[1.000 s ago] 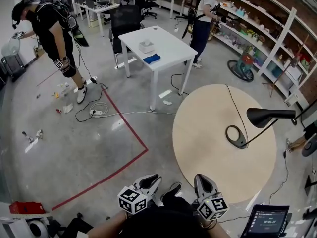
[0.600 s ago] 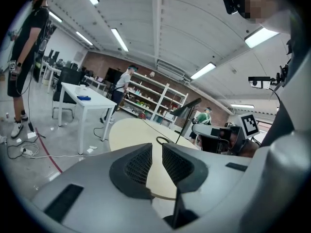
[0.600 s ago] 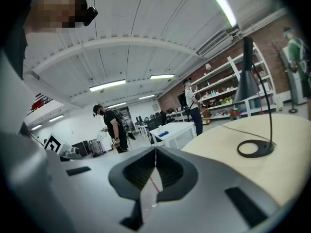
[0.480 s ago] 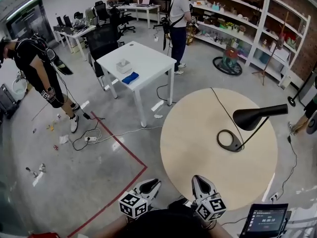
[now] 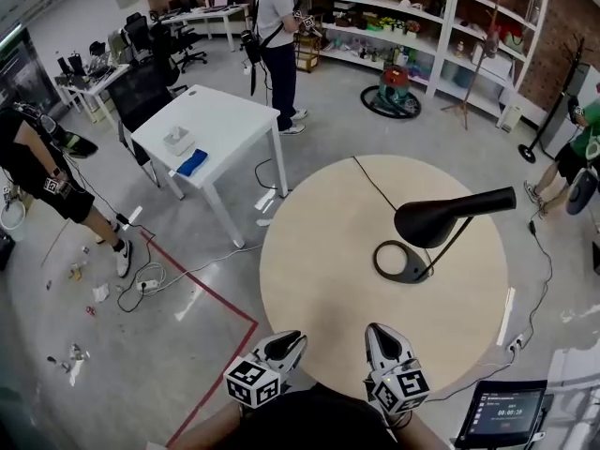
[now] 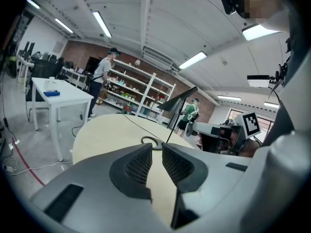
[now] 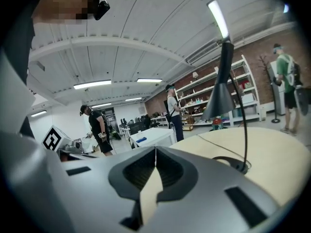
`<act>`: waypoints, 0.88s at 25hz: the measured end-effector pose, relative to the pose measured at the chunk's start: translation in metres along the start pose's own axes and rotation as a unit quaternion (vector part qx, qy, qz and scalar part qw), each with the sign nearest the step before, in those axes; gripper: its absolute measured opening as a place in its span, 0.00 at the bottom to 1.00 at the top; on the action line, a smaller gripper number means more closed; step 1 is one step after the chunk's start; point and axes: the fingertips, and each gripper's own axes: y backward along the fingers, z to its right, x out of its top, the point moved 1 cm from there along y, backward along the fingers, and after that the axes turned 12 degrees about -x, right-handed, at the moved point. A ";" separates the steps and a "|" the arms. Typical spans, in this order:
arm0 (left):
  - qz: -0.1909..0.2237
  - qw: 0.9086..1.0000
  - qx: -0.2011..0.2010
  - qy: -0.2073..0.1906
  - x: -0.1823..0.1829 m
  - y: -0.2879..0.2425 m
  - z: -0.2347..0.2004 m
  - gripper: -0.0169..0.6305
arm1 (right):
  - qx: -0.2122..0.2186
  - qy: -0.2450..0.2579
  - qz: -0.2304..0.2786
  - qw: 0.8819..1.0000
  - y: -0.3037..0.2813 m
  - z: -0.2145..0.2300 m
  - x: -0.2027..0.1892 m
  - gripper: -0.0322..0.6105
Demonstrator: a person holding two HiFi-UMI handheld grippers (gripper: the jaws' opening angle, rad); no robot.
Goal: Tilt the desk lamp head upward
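A black desk lamp stands on the round beige table [image 5: 319,279], right of its middle. Its ring base [image 5: 401,261] lies flat and its cone head [image 5: 441,216] hangs level over the base, pointing left. Both grippers hover at the table's near edge, well short of the lamp. My left gripper [image 5: 289,338] shows a narrow gap between its jaws, with nothing in it. My right gripper [image 5: 377,331] has its tips touching. In the left gripper view the lamp head [image 6: 177,101] and base [image 6: 151,141] lie ahead. In the right gripper view the lamp head [image 7: 219,101] rises to the right.
The lamp's cable [image 5: 370,181] runs across the table to its far edge. A white table [image 5: 202,129] stands to the far left, and red tape [image 5: 202,284] marks the floor. A tablet [image 5: 502,411] sits at the bottom right. People stand by the shelves [image 5: 412,17] and at the left.
The head view has swung, so the table and lamp now sit nearer and more central. Both grippers stay at the bottom edge, now over the table's near rim.
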 end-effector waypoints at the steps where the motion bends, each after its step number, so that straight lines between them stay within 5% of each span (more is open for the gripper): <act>1: -0.001 1.000 -0.005 -0.003 0.005 -0.009 0.000 0.13 | -0.007 0.001 0.007 1.000 -0.001 0.009 0.006 0.06; 11: -0.012 0.994 -0.092 -0.051 0.059 -0.101 0.022 0.13 | -0.103 0.020 0.090 0.990 0.015 0.097 0.075 0.06; 22: -0.027 0.975 -0.200 -0.097 0.116 -0.185 0.022 0.13 | -0.257 0.032 0.184 0.948 0.052 0.158 0.166 0.06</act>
